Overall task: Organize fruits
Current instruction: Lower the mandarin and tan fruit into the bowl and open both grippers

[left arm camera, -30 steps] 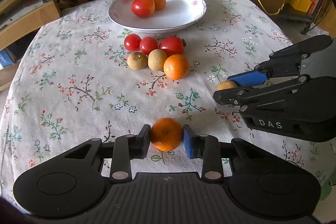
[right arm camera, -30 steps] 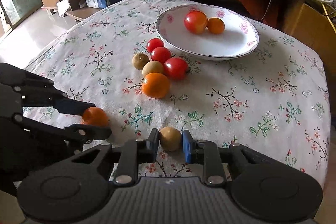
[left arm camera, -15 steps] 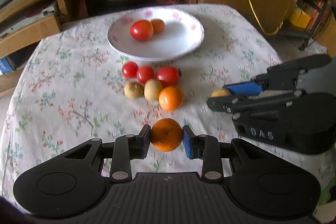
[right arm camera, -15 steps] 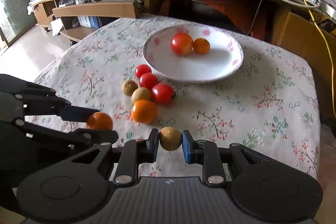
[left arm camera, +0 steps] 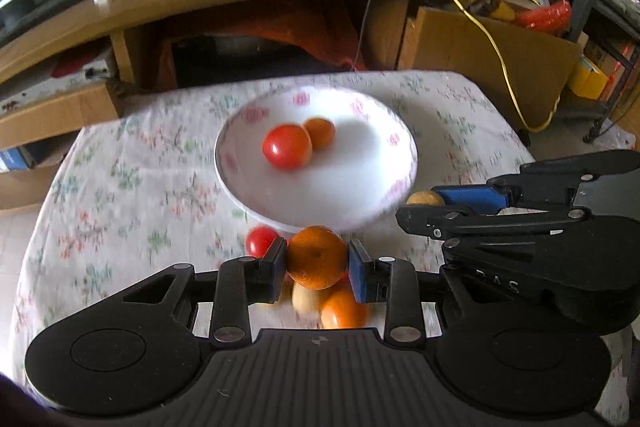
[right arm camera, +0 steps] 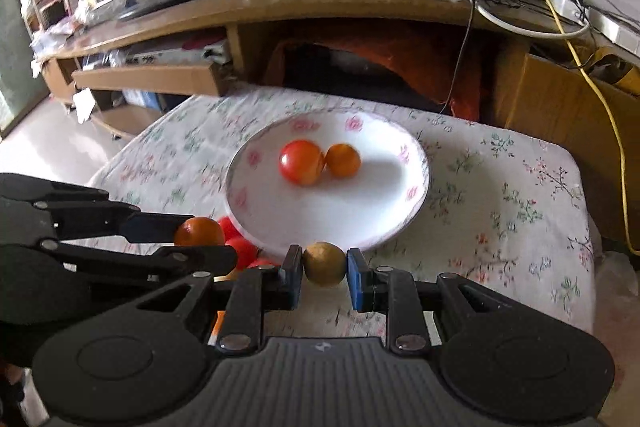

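Both fruits hang in the air short of the plate (left arm camera: 404,171), and that is where trouble could start: the two grippers sit close side by side at the near rim, so if they swing in together one tool could knock the other, or clip the rim and tip the dish. The left gripper (left arm camera: 317,269) is clamped on an orange (left arm camera: 316,257) at the lower centre of its frame, and the right gripper (right arm camera: 324,269) pinches a small brown fruit (right arm camera: 324,263) low in the middle of its own view. Both loads are round and smooth (the sort that roll the moment they are let go), so I'd guess a release from height would send them skating across the white glaze, perhaps into the tomato (right arm camera: 301,167) and the small orange (right arm camera: 342,160) that lie touching each other near the plate's centre. A drop short of the rim would land on the heap of loose fruit (left arm camera: 332,303) on the flowered tablecloth (right arm camera: 500,195) below and scatter it. The held orange looks bright, dimpled and firm, filling the gap between the pads; the brown fruit is duller, slightly speckled and much smaller, gripped across its middle.
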A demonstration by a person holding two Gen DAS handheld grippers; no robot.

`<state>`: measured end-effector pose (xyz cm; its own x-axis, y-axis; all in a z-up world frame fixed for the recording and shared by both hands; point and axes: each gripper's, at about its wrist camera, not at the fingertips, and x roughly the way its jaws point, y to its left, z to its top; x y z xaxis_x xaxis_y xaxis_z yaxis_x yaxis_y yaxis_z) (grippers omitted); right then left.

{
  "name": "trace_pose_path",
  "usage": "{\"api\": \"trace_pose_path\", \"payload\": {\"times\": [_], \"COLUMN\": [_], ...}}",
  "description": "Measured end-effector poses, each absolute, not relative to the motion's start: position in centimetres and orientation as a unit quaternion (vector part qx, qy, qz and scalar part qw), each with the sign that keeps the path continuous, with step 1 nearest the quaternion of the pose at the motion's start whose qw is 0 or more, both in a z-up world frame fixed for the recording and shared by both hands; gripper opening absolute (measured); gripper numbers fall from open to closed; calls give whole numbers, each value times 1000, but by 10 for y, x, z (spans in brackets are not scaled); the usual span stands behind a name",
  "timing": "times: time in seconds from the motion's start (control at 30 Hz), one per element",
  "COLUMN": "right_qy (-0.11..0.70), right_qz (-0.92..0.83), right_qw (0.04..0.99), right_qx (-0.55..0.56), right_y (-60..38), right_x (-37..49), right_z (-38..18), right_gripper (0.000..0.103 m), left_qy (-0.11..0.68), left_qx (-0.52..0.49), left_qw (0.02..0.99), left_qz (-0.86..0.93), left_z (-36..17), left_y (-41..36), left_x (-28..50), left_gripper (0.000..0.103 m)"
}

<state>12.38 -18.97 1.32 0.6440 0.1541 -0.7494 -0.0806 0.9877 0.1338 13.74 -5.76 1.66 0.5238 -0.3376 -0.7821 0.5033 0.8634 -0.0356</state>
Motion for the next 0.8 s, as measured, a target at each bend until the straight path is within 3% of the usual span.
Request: {"api": "trace_pose_path", "payload": {"times": [0.8], "right_qy": [430], "right_qz": [65], "right_qw": [900], "right_qx": [45], "right_y": [-202], "right_x": [175], "right_z": [-13], "right_gripper": [28], "left_qy": [436], "left_qx": [107], "left_qw": [868], "left_qz": [-212], "left_z": [-6], "left_y": [-71], "left_x": [186], "left_gripper": [39]}}
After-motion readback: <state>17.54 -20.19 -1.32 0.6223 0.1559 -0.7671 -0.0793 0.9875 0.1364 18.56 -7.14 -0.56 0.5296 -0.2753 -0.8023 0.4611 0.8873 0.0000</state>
